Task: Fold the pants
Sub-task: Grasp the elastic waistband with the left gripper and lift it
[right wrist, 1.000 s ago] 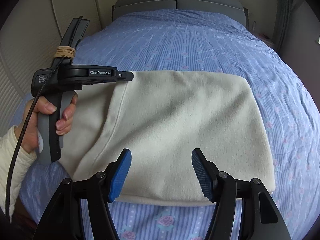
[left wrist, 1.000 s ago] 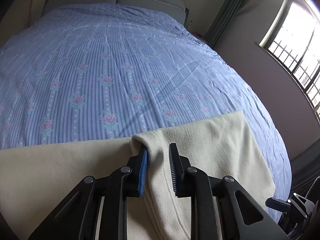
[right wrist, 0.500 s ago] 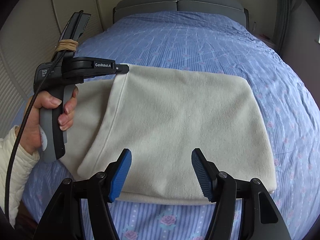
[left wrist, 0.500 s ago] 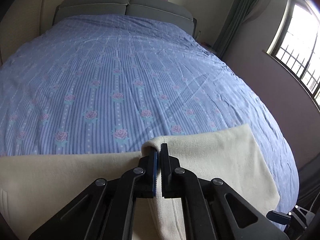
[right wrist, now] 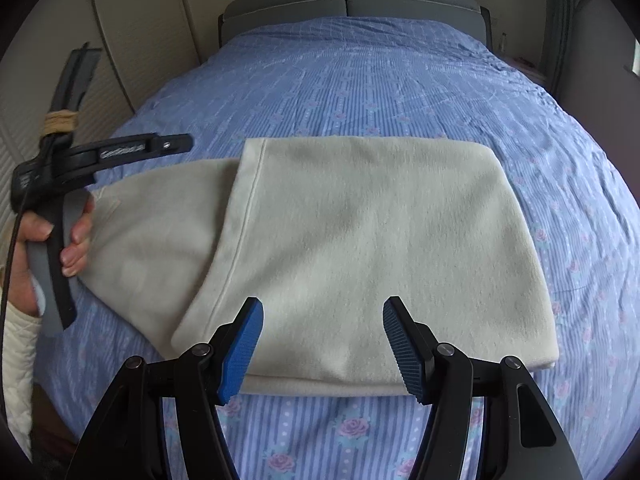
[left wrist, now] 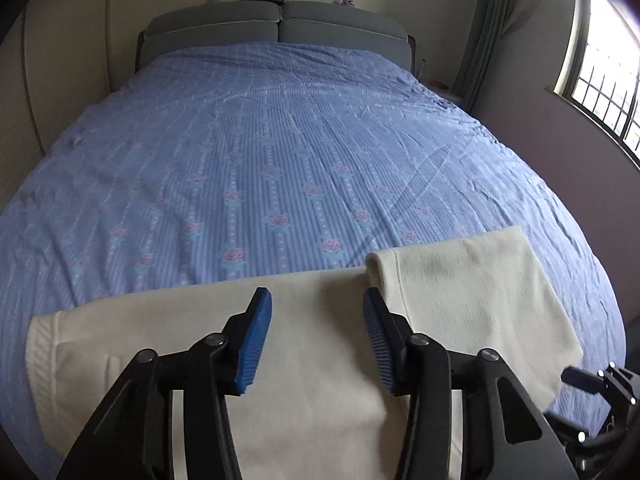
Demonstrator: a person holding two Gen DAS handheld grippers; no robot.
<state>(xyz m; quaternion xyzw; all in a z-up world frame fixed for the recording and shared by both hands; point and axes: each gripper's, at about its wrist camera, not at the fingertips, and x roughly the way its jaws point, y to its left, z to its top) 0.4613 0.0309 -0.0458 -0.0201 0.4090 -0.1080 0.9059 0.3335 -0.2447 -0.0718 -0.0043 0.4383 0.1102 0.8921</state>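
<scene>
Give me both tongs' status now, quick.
Left tongs: jaws opening, nothing between them, clear above the cream pants.
Right tongs: open, empty, over the pants' near edge.

One pair of cream pants [right wrist: 360, 240] lies on one bed [right wrist: 400, 80] under one blue rose-print cover [left wrist: 280, 140]; two grey headboard cushions [left wrist: 276, 24] stand behind; two grippers show, left gripper [left wrist: 316, 340] and right gripper [right wrist: 322, 344], each with two blue-padded fingers; one window [left wrist: 600, 60], one hand [right wrist: 52, 240]
</scene>
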